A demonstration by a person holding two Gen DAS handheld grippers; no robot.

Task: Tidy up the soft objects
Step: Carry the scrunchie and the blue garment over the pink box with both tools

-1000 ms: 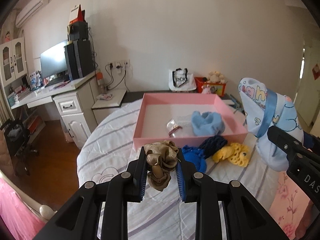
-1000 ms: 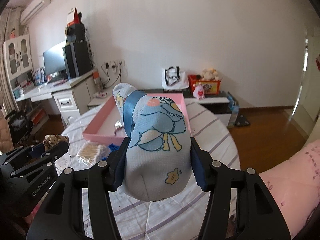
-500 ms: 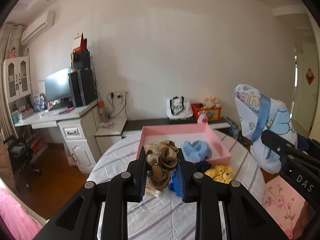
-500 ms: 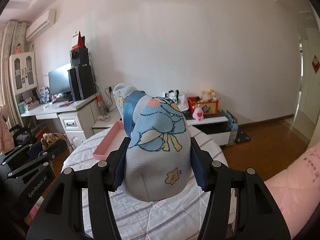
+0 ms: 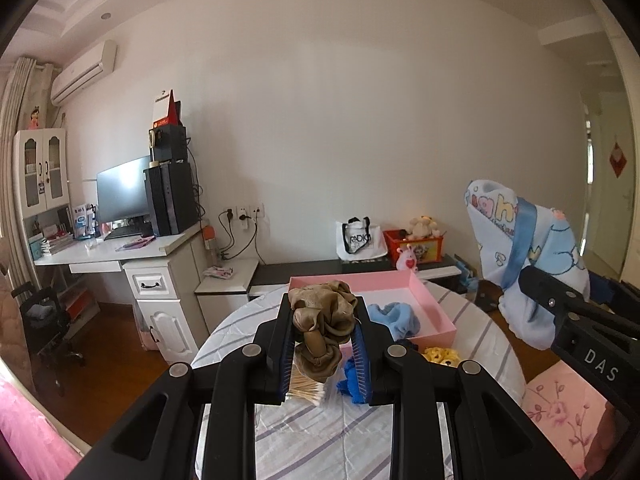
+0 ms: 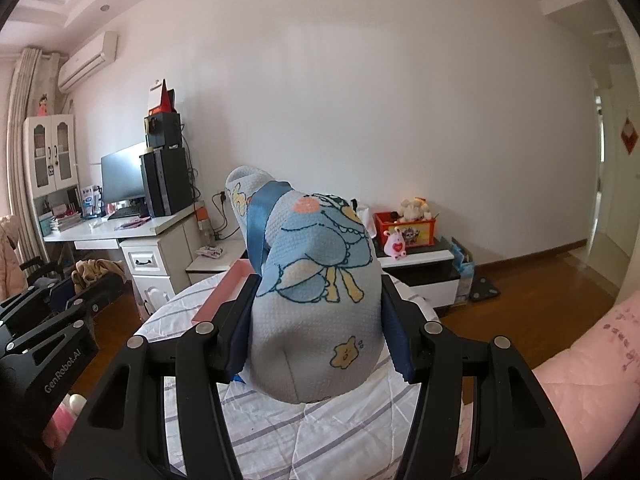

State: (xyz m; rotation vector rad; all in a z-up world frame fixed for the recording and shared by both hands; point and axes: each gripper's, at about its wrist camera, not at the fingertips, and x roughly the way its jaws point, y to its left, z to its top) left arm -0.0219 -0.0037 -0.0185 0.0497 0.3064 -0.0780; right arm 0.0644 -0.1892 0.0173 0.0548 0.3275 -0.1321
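Note:
My left gripper (image 5: 323, 322) is shut on a tan satin scrunchie (image 5: 322, 326), held up above the round table. My right gripper (image 6: 316, 316) is shut on a pale blue cartoon-print soft pouch (image 6: 316, 284) with a blue ribbon; that pouch (image 5: 528, 256) also shows at the right of the left wrist view. Beyond the scrunchie stands a pink tray (image 5: 436, 312) holding a light blue scrunchie (image 5: 394, 316). A yellow scrunchie (image 5: 440, 356), a bright blue one (image 5: 346, 380) and a pack of cotton swabs (image 5: 306, 390) lie on the striped tablecloth (image 5: 312, 440) near the tray.
A white desk (image 5: 120, 252) with a monitor and computer tower stands at the left. A low cabinet (image 5: 360, 270) along the wall carries a bag, a red box and plush toys. A pink-sleeved arm (image 6: 580, 380) shows at the right. Wooden floor surrounds the table.
Both grippers have pulled back and risen from the table while keeping their holds; the pink tray and scrunchies now look smaller and farther away, and more of the wall and ceiling is in view.

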